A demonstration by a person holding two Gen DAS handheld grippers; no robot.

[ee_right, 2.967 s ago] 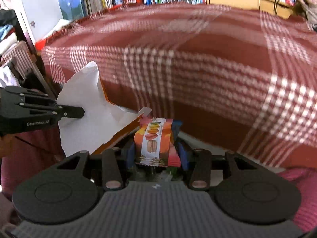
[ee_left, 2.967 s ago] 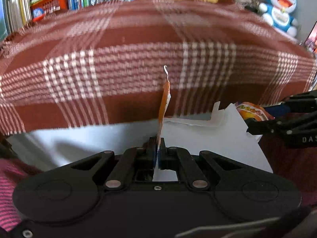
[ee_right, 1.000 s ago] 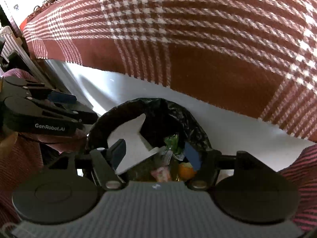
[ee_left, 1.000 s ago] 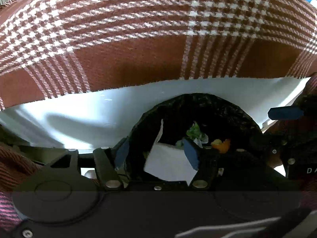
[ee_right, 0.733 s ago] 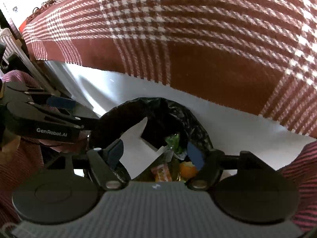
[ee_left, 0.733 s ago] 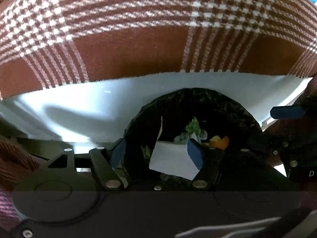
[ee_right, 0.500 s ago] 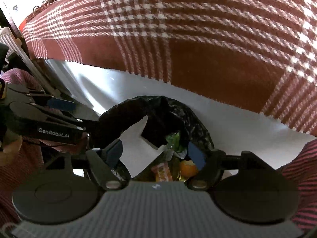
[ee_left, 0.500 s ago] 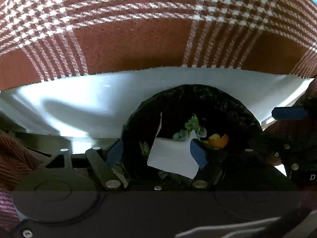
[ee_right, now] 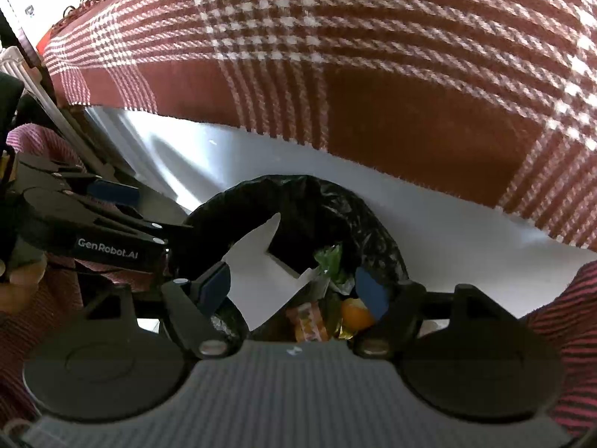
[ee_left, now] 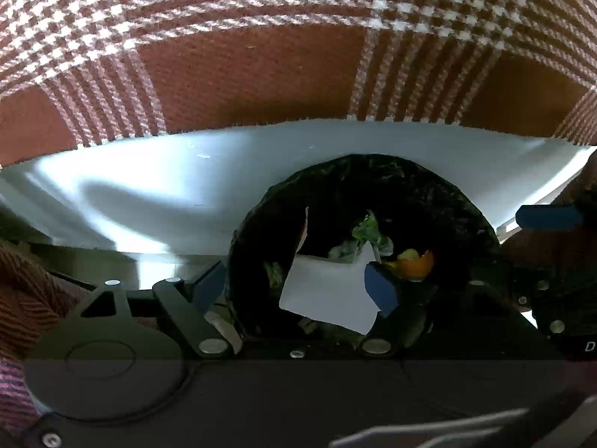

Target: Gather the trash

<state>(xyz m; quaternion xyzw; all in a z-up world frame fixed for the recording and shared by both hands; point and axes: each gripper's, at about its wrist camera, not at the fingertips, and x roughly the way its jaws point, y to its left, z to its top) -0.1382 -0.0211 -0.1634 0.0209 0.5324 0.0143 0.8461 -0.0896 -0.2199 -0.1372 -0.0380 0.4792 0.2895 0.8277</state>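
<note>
A red-and-white plaid cloth [ee_left: 261, 56] drapes over a white table edge [ee_left: 168, 186], and below it sits a bin lined with a black bag [ee_left: 429, 194], where three seconds ago both grippers were raised over the cloth, each clamped on trash. Both tools now point steeply down over the bin mouth. The left gripper [ee_left: 294, 287], whose jaws have just been opening, stands spread wide with nothing pressed between its blue pads, and the white card scrap [ee_left: 324, 295] it carried upright now lies loose inside the bag, its long axis running across the bin, one torn tip pointing up toward the rim. The right gripper [ee_right: 294, 287] is likewise spread and empty; its orange snack wrapper [ee_right: 308, 321] lies in the bin beside an orange peel [ee_right: 354, 313] and green scraps [ee_right: 330, 261].
</note>
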